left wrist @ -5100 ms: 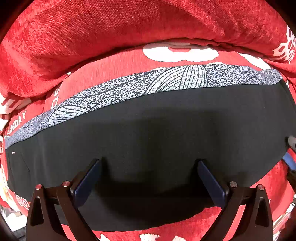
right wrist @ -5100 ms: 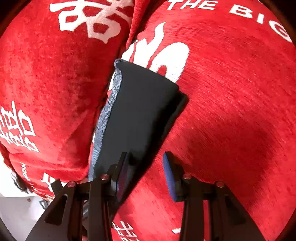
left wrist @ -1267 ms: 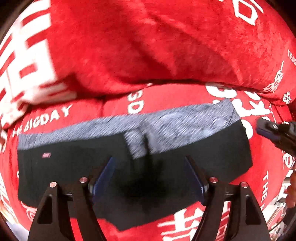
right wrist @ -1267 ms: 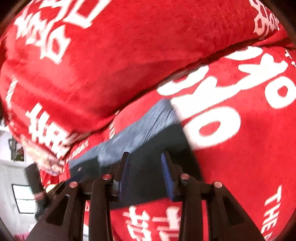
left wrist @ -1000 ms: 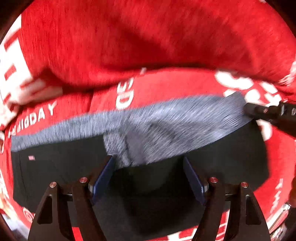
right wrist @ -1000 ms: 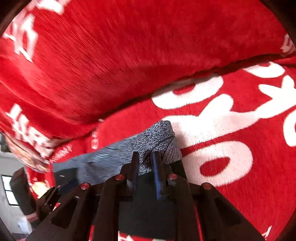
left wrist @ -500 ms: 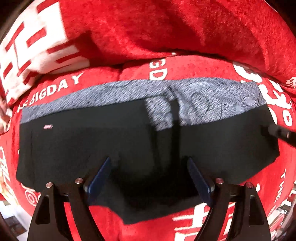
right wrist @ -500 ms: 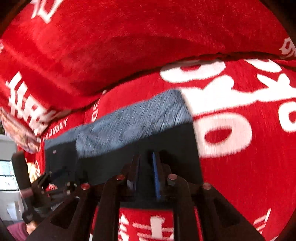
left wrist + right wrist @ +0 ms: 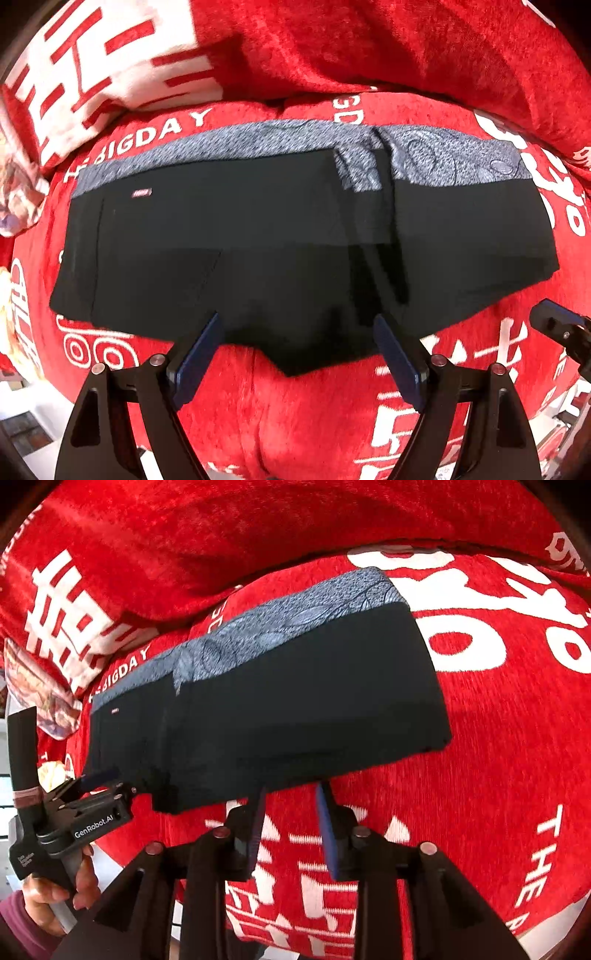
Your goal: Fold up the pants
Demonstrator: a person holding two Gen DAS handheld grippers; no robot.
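Left wrist view
Pants: the black pants (image 9: 258,243) lie flat on the red sofa cover (image 9: 314,413), folded into a wide band running left to right.
Side stripe: a grey patterned stripe (image 9: 229,147) runs along the far edge; near the middle right one layer's edge crosses over another.
Label: a small pink tag (image 9: 142,192) sits near the far left corner of the pants.
Left tool (image 9: 297,354): jaws spread wide, nothing between them, tips just over the near hem of the pants; whether they touch the cloth is hard to judge.
Right tool (image 9: 554,326): only its tip shows at the right edge, clear of the pants.
Backrest: a red cushion with white lettering (image 9: 369,48) rises behind.

Right wrist view
Pants (image 9: 295,709): the folded band stretches from lower left to upper right, the right end squared off and thick.
Right tool (image 9: 290,819): jaws parted a little, holding nothing, tips just short of the near edge of the pants.
Left tool (image 9: 99,779): seen at the left edge by the near left corner of the pants, gripped in the person's hand (image 9: 55,897); its printed body reads "GenRobot.AI".
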